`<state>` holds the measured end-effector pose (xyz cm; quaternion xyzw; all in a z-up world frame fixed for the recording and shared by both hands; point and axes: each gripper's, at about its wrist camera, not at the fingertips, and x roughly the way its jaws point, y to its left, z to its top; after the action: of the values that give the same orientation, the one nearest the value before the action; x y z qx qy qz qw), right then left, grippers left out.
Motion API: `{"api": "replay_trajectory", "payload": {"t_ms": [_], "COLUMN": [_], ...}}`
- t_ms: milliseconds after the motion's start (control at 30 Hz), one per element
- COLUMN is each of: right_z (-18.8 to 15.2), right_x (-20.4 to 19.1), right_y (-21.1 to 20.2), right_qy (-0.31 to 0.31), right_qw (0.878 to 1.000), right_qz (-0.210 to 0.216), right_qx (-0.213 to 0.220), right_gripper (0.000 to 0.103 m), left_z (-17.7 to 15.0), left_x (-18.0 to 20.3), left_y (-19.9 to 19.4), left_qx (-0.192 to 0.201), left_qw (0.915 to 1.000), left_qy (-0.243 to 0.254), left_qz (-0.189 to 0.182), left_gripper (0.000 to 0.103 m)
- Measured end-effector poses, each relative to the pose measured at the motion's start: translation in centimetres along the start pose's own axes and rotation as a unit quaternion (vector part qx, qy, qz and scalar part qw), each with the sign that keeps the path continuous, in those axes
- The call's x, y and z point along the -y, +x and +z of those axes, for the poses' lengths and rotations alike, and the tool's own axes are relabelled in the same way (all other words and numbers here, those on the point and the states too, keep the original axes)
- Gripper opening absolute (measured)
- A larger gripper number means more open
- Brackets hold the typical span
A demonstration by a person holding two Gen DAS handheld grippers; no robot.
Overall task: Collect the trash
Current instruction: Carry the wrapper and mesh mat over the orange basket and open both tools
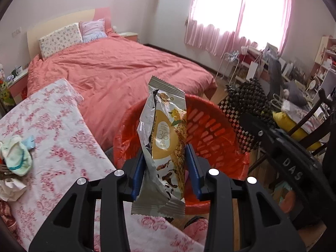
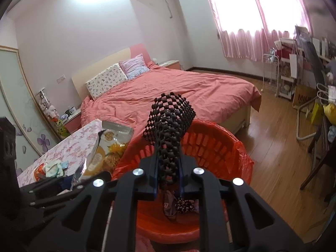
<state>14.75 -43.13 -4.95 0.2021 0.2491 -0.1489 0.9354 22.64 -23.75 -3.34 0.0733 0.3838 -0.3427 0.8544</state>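
My left gripper (image 1: 166, 159) is shut on an opened silver and yellow snack wrapper (image 1: 166, 138), held upright just over the near rim of the red trash basket (image 1: 210, 130). My right gripper (image 2: 168, 168) is shut on a black mesh net sleeve (image 2: 171, 121), held above the same red basket (image 2: 212, 151). The basket is lined with a red bag and holds some scraps at the bottom (image 2: 178, 204). The wrapper (image 2: 107, 147) and the left gripper show at left in the right wrist view. The black mesh (image 1: 245, 107) shows at right in the left wrist view.
A table with a pink floral cloth (image 1: 54, 138) stands left of the basket, with crumpled cloth and paper (image 1: 14, 155) on it. A bed with a coral cover (image 1: 126, 69) lies behind. A chair and cluttered desk (image 1: 298, 113) are at the right. Wooden floor (image 2: 279, 147) lies right of the basket.
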Motion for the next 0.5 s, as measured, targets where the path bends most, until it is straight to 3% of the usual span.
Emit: {"api": "replay_trajectory", "payload": {"t_ms": [167,267,400,500], "right_z": [-0.2,-0.5,-1.0,-1.2], "right_x": [1.5,1.9,1.2,0.2], "right_y": [1.5,2.0,1.5,1.1], "right_qy": [0.020,0.022,0.005,-0.015], "right_qw": [1.000,1.000,1.000,1.000], "right_qz": [0.002,-0.003,-0.018,-0.025], "right_qx": [-0.014,-0.019,-0.008,-0.005], "right_gripper": [0.039,0.045,0.064,0.073], "left_z": [-0.3,-0.7,-1.1,-1.5], "left_x": [0.0,-0.4,-0.9,-1.7], "left_y": [1.1,1.1,0.1,-1.0], "left_qx": [-0.022,-0.030,-0.027,-0.016], "left_qw": [0.9997,0.9993,0.9985,0.9974], "left_qy": [-0.001,-0.004,-0.007,-0.007], "left_qz": [0.009,0.021,0.047,0.070], "left_gripper": [0.057,0.062,0.065,0.070]}}
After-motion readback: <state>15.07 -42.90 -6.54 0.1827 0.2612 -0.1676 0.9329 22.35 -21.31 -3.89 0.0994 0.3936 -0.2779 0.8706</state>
